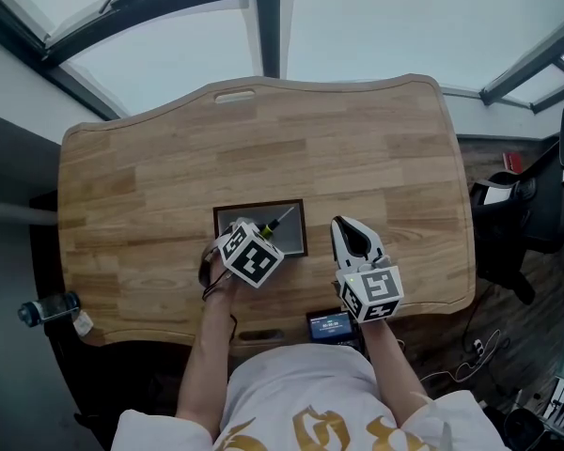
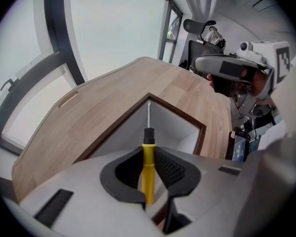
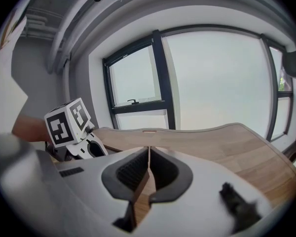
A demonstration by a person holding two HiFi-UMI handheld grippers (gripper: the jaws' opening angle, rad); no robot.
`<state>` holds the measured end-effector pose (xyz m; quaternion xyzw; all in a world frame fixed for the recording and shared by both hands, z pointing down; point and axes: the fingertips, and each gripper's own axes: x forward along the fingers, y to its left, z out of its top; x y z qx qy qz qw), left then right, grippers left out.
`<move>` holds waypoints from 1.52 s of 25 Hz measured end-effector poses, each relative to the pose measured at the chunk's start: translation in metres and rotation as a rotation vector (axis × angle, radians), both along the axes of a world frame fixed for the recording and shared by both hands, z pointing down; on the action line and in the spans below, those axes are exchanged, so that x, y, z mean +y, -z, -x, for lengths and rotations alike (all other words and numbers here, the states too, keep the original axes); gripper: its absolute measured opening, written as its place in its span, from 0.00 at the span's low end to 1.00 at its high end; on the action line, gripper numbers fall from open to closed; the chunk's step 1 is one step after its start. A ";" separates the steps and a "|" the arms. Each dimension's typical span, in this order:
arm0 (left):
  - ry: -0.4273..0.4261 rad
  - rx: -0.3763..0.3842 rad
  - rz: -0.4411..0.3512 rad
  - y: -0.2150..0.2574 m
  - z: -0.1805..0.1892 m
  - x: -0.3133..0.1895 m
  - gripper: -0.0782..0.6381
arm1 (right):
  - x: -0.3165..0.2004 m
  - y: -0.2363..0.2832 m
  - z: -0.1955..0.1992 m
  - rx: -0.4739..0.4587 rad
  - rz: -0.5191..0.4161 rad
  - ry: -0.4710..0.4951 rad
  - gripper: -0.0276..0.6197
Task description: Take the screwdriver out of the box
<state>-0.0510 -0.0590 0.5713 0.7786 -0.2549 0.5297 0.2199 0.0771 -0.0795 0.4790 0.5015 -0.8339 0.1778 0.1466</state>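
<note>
The screwdriver (image 2: 148, 168) has a yellow handle, a black collar and a thin metal shaft. My left gripper (image 2: 149, 151) is shut on its handle and points steeply down over the box (image 2: 180, 113). The box has a dark brown rim and a white inside. In the head view the left gripper (image 1: 256, 229) hangs over the box (image 1: 259, 203), and the screwdriver (image 1: 278, 221) shaft slants to the upper right across the opening. My right gripper (image 1: 341, 224) is to the right of the box, above the table; in the right gripper view this gripper (image 3: 149, 151) is shut on nothing.
The wooden table (image 1: 169, 177) has a slot (image 1: 235, 95) at its far edge. A small device with a lit screen (image 1: 330, 325) sits at the near edge. A bottle (image 1: 45, 309) is at the lower left, off the table. An office chair (image 1: 531, 209) stands to the right.
</note>
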 end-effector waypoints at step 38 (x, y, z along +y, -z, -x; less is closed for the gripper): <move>0.370 0.417 -0.588 0.123 0.031 0.022 0.22 | 0.060 0.052 -0.008 0.037 -0.124 -0.051 0.09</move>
